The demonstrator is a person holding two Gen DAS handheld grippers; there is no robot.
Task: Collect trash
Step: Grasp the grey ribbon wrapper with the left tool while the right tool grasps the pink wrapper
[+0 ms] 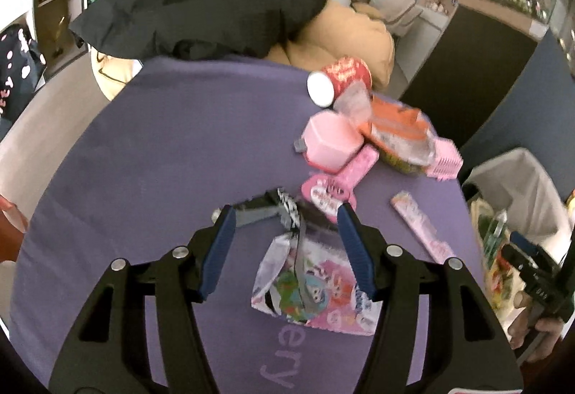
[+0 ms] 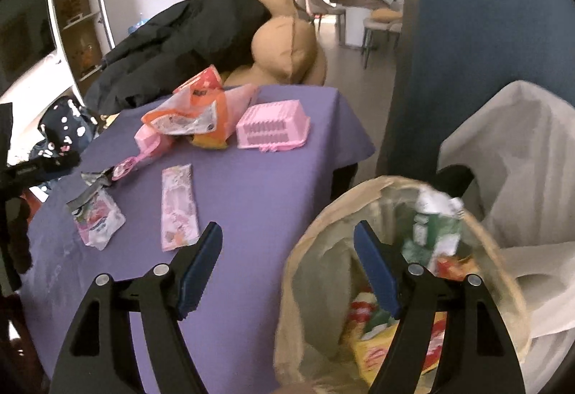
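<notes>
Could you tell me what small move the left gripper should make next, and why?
Probably lower the left gripper onto the torn cartoon wrapper and close. Its jaws stand open with nothing gripped, the wrapper lies flat on the purple cloth just beneath them, and the trash bag is beside the table.

Soft, even indoor daylight; fisheye bending and dark vignetted corners; motion blur smears both views throughout.

On the worktop (image 2: 280, 200), purple-covered: one pink basket (image 2: 273, 128), one long pink wrapper (image 2: 178, 210), one torn cartoon packet (image 1: 316, 286), one orange packet (image 2: 190, 113), one red can (image 1: 339, 77), one pink box (image 1: 329, 142). Beside it: two lined bins (image 2: 377, 200) (image 2: 510, 149). Behind: one black coat (image 2: 187, 41).
</notes>
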